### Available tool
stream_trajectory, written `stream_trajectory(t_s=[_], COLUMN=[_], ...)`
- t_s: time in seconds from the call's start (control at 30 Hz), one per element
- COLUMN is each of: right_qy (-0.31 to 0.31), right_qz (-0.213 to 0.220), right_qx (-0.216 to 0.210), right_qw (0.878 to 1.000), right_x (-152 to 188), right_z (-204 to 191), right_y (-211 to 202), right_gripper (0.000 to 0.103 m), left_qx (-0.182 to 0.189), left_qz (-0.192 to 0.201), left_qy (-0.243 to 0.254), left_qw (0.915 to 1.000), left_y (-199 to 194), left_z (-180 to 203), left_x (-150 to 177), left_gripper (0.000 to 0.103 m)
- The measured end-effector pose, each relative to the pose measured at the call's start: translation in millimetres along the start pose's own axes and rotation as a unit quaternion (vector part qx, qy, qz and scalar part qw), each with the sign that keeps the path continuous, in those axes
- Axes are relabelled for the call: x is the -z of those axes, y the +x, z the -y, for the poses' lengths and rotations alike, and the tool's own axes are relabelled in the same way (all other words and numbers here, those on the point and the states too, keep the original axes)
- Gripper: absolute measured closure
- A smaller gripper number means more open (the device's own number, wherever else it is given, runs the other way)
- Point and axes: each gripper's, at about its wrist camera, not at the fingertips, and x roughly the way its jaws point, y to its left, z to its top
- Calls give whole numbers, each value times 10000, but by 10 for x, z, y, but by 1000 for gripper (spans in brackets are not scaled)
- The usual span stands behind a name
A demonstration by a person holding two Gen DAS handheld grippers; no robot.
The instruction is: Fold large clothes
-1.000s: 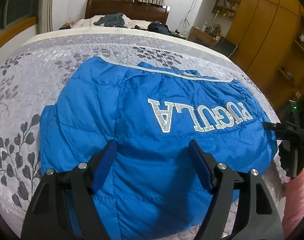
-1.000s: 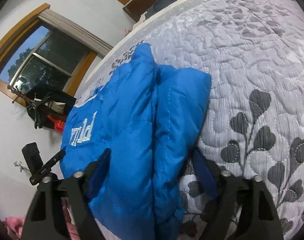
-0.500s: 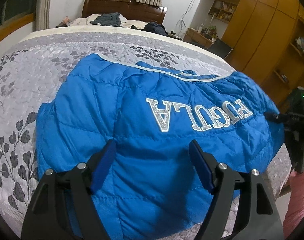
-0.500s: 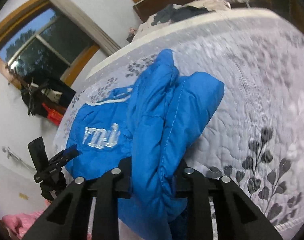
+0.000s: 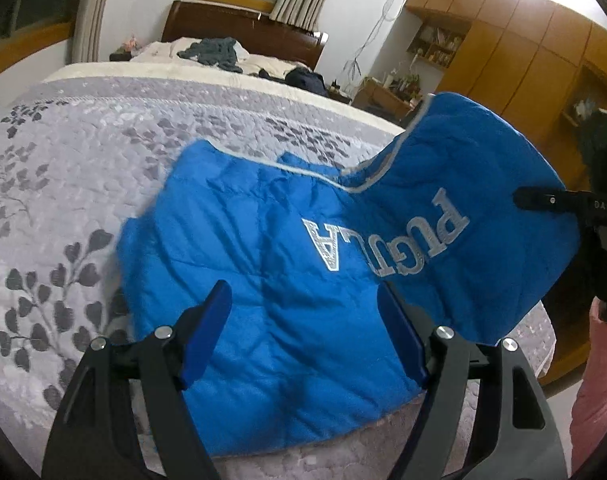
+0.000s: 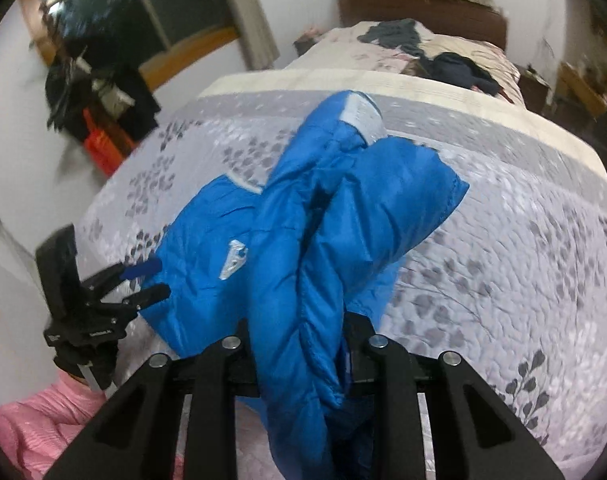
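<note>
Right gripper (image 6: 299, 344) lifted jacket (image 5: 287, 280) side, one jacket, two grippers

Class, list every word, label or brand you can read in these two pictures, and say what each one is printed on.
"PUGULA": silver letters on the blue jacket, seen upside down.
"DAS": white letters on the black body of the right gripper, cut off at the picture's edge.
White mark on the left gripper body: too small to read.
Silver patch on the jacket in the right wrist view: too blurred to read.
</note>
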Motion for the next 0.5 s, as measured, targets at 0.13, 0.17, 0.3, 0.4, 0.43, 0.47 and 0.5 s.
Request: stream_trajectory(t_s=[0.13, 0.17, 0.3, 0.4, 0.43, 0.47, 0.5], right_qy=[-269, -312, -433, -463, -476, -494, -533], right_qz=[-308, -407, -715, -887, -941, -980, -1015], right_qx=[126, 144, 196, 142, 119, 115, 119], right_qw=[9991, 9986, 9963, 9949, 9944, 9939, 9933], right_x=[-95, -116, -156, -157, -158, -155, -152], right_z=[-325, -406, -639, -738, -783, -823, -858], right_y=[243, 336, 652, 858, 936, 995, 1054], right_gripper=[72, 70, 61, 55, 54, 52, 50], left_qx=[17, 27, 30, 9, 4, -2, -12], left_qz=[109, 130, 223, 306, 325, 353, 376], left_qy=[-23, -51, -127, -195, -216, -247, -272], left_qw=[9999, 9999, 9997, 9993, 9992, 9991, 9989], left_y=[-127, -157, -250, -330, -351, -377, -397], left_z=[-64, -90, -184, -272, -297, -332, -361], left_x=[-8, -10, -1, 3, 5, 7, 9], left_gripper=[27, 27, 26, 26, 26, 26, 26])
